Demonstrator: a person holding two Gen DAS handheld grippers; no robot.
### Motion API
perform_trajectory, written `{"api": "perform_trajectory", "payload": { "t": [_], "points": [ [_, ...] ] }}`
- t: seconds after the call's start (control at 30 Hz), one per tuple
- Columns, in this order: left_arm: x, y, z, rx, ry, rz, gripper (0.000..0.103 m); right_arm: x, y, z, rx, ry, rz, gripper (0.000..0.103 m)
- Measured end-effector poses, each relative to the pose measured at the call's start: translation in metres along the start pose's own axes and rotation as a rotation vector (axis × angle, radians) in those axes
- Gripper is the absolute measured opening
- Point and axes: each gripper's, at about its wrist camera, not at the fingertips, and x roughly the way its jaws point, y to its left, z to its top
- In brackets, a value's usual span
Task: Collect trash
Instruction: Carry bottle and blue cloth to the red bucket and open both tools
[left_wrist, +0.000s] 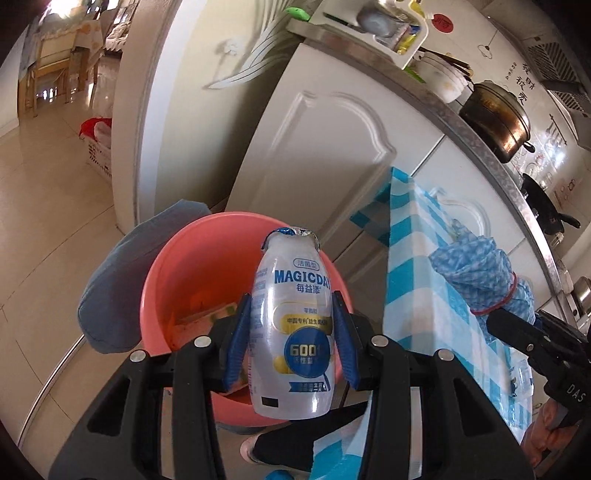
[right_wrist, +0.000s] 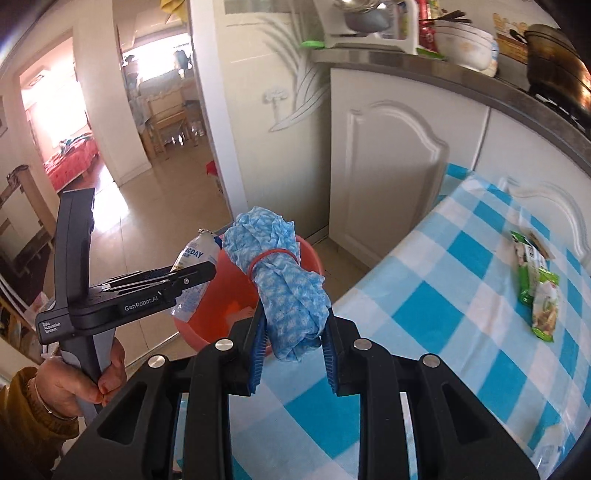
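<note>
My left gripper (left_wrist: 291, 321) is shut on an empty clear plastic drink bottle (left_wrist: 295, 317) with a blue label and holds it above a pink basin (left_wrist: 177, 273) on the floor. The basin holds some yellowish scraps. My right gripper (right_wrist: 293, 332) is shut on a rolled blue patterned cloth (right_wrist: 284, 280) bound with a red rubber band, over the table's left edge. In the right wrist view the left gripper (right_wrist: 192, 277), the bottle (right_wrist: 195, 258) and the basin (right_wrist: 310, 254) show to the left. The cloth also shows in the left wrist view (left_wrist: 476, 266).
A table with a blue and white checked cloth (right_wrist: 461, 295) carries a green snack wrapper (right_wrist: 535, 280). White kitchen cabinets (left_wrist: 332, 147) stand behind, with pots (left_wrist: 495, 114) and dishes on the counter. A grey cushion (left_wrist: 118, 273) lies beside the basin.
</note>
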Motion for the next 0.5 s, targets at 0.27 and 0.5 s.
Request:
{"api": "perform_trajectory", "payload": {
  "t": [0.27,0.5],
  "points": [
    [0.029,0.02,-0.004,-0.035,0.049,0.058,0.07,0.056,0.025,0.004,-0.067,0.092,-0.002,0.049],
    [0.026,0.039,-0.007,-0.098,0.067,0.097,0.091,0.038,0.012,-0.005,0.012,0.025,-0.004,0.085]
  ]
}}
